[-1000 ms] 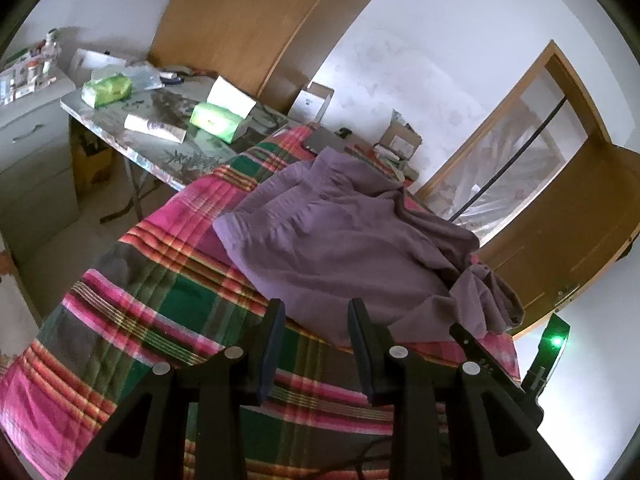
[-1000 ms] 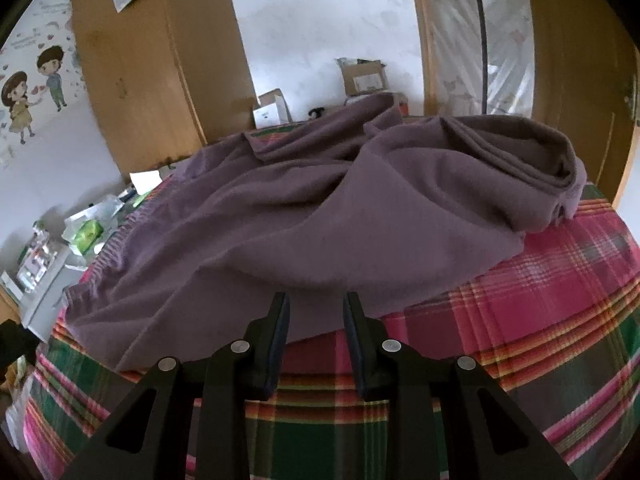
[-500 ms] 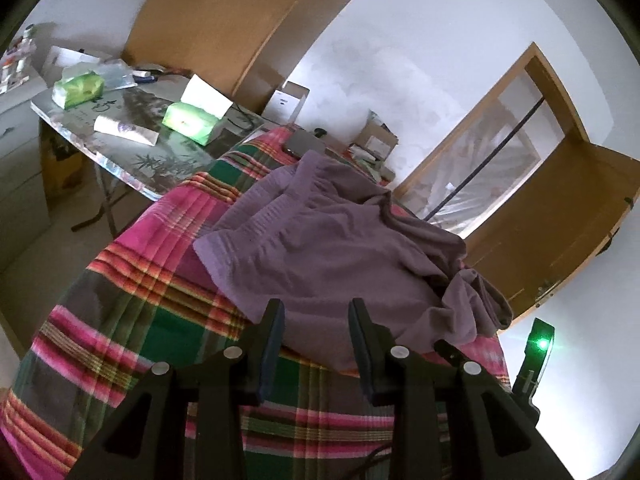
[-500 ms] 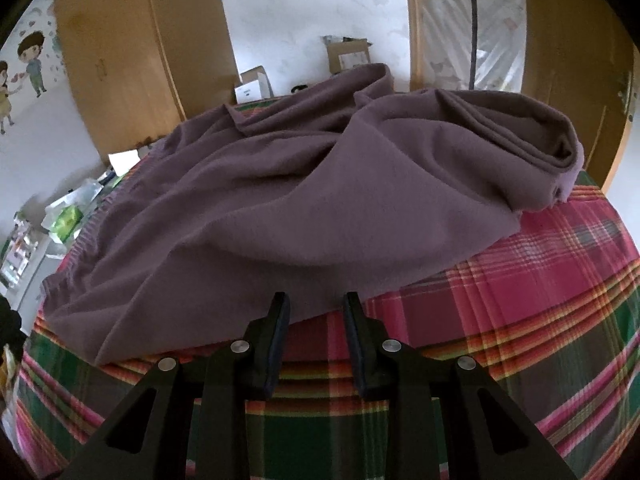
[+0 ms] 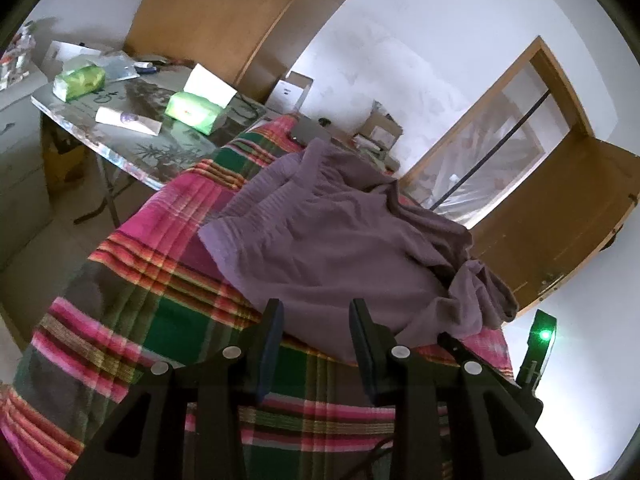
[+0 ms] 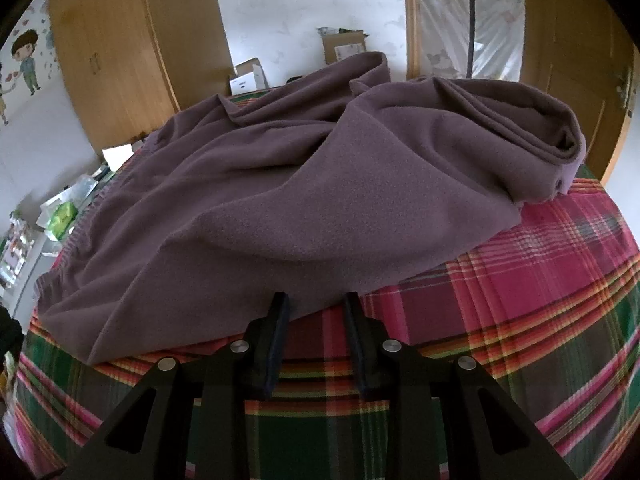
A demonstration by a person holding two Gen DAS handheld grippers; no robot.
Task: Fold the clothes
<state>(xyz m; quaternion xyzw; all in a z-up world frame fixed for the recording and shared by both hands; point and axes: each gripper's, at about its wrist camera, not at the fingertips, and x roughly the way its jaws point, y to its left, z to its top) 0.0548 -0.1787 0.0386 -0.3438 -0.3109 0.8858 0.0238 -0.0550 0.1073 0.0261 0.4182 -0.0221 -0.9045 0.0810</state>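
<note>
A crumpled purple fleece garment lies unfolded on a bed under a pink, green and grey plaid blanket. My left gripper hovers open at the garment's near edge, nothing between its fingers. In the right wrist view, my right gripper is also open, its fingertips just short of the garment's near hem, above the blanket. The garment's bunched end is heaped at the right. The other gripper's tip with a green light shows at the left view's lower right.
A glass-topped side table left of the bed holds green tissue packs, a tube and papers. Wooden wardrobes, cardboard boxes by the far wall and an open wooden door surround the bed.
Both views shifted slightly: the right gripper came closer to the garment's near hem, which now looks larger. The left view swung a little. Neither gripper took hold of anything.
</note>
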